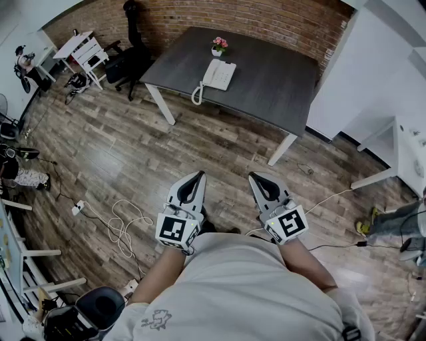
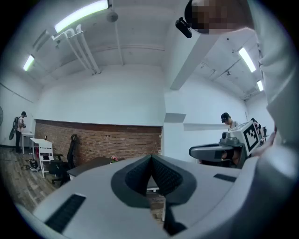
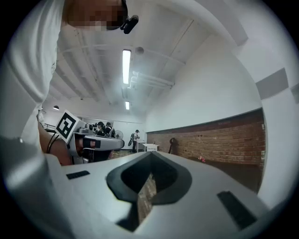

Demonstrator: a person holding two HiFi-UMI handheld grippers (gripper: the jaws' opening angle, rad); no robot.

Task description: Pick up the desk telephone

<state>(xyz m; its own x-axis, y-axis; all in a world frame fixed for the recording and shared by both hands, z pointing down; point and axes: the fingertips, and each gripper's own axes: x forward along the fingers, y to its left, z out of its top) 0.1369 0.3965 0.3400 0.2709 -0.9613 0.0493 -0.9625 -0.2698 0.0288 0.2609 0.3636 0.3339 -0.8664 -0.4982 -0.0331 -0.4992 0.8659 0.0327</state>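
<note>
Your left hand-held gripper (image 1: 194, 181) and right hand-held gripper (image 1: 259, 180) are both closed and empty, held level near your body. The desk telephone (image 1: 218, 74) sits well ahead on the dark table (image 1: 266, 80), beside a small flower pot (image 1: 218, 46).

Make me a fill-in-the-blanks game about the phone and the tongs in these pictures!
1. The desk telephone on the dark table is ____ in colour.
2. The flower pot next to it holds ____ flowers.
3. The left tongs and the right tongs are both shut and hold ____.
4. The wall behind the table is made of ____.

Missing words: white; pink; nothing; brick.
</note>
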